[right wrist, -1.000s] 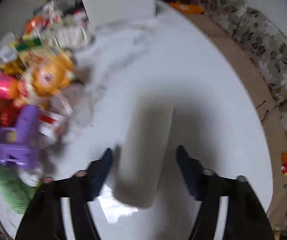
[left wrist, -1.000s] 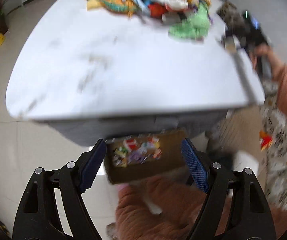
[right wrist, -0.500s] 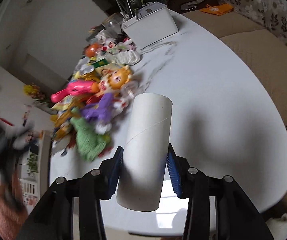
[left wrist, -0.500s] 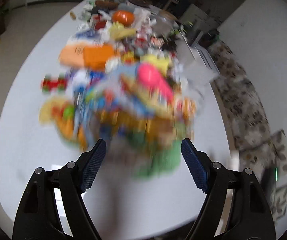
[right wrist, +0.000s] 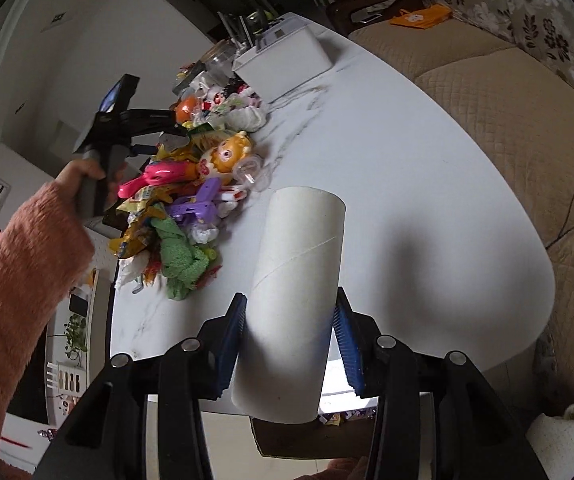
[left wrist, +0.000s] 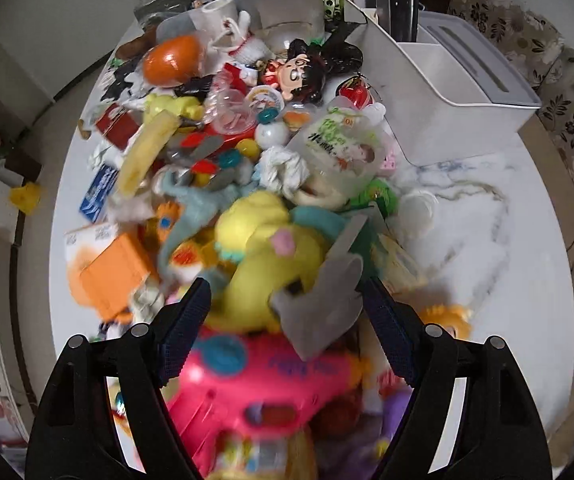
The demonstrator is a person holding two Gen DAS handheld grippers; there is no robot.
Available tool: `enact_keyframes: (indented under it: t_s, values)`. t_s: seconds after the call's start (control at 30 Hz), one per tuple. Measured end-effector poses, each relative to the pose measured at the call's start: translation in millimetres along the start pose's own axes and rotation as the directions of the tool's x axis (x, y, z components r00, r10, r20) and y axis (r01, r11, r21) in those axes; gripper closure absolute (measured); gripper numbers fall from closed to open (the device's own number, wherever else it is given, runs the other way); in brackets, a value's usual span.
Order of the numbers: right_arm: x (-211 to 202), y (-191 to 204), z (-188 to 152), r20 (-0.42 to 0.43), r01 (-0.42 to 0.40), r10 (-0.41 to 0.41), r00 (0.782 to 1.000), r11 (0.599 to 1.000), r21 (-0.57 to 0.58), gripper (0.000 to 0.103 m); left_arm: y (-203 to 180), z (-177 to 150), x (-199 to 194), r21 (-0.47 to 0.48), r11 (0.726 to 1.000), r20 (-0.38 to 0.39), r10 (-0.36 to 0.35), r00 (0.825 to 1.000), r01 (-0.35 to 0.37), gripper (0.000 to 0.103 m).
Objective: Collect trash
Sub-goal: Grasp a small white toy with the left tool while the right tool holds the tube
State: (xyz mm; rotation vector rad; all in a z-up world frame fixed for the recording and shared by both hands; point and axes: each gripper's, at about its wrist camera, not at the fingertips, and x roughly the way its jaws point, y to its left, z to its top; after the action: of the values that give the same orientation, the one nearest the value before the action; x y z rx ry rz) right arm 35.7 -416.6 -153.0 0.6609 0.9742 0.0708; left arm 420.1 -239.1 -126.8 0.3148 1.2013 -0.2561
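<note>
My right gripper point(right wrist: 291, 344) is shut on a white cardboard tube point(right wrist: 295, 300) and holds it up above the near edge of the white marble table point(right wrist: 407, 184). My left gripper point(left wrist: 287, 328) is open and hovers low over a big pile of toys and wrappers point(left wrist: 247, 184), above a pink toy point(left wrist: 263, 384) and a grey foil scrap point(left wrist: 323, 300). In the right wrist view the left gripper point(right wrist: 159, 128) sits over the same pile point(right wrist: 191, 184). A crumpled white tissue point(left wrist: 283, 168) and a plastic cup point(left wrist: 339, 148) lie in the pile.
A white bin point(left wrist: 439, 96) and a clear jar point(left wrist: 283, 4) stand at the table's far end. A beige sofa point(right wrist: 507, 112) runs along the right. A brown cardboard box point(right wrist: 299, 436) with wrappers sits below the table edge under the tube.
The right gripper closed on the tube and lifted it off the table. The left gripper swung from the box below the table to over the pile and moved in close.
</note>
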Motion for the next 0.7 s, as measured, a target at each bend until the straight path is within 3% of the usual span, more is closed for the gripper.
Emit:
enact_keyframes:
  t_s: [0.03, 0.1, 0.23, 0.27, 0.3, 0.33, 0.4, 0.57, 0.7]
  values:
    - [-2, -2, -1, 0.001, 0.003, -0.003, 1.0, 1.0, 0.004, 0.06, 1, 2, 3, -0.013, 1.0, 0.004, -0.012, 1.0, 0.012, 0.027]
    - [-2, -7, -2, -0.005, 0.006, -0.006, 1.0, 1.0, 0.009, 0.06, 4, 6, 8, -0.03, 0.999, 0.015, -0.015, 1.0, 0.016, 0.038]
    - [1, -11, -4, -0.015, 0.007, -0.007, 1.0, 1.0, 0.02, 0.06, 13, 7, 1, -0.052, 0.997, 0.054, -0.05, 0.997, 0.053, 0.045]
    - [2, -11, -4, -0.016, 0.002, -0.002, 1.0, 1.0, 0.021, 0.06, 16, 6, -4, -0.054, 0.997, 0.068, -0.055, 0.996, 0.059, 0.053]
    - [3, -9, -3, -0.016, -0.001, 0.001, 1.0, 1.0, 0.018, 0.06, 19, 5, -13, -0.059, 0.997, 0.087, -0.052, 0.995, 0.057, 0.077]
    - [4, -6, -2, -0.016, -0.003, 0.003, 1.0, 1.0, 0.009, 0.06, 27, 5, -25, -0.073, 0.994, 0.105, -0.069, 0.992, 0.077, 0.081]
    - [6, 0, 0, -0.018, -0.011, 0.011, 1.0, 1.0, -0.005, 0.06, 40, 6, -38, -0.096, 0.984, 0.111, -0.136, 0.985, 0.147, 0.081]
    - [12, 22, 5, -0.016, -0.041, 0.04, 0.999, 0.998, -0.05, 0.06, 77, -6, -71, -0.146, 0.97, 0.176, -0.171, 0.969, 0.197, 0.081]
    - [12, 38, 4, -0.02, -0.047, 0.046, 0.999, 0.995, -0.088, 0.06, 104, -22, -107, -0.159, 0.952, 0.245, -0.22, 0.944, 0.263, 0.082]
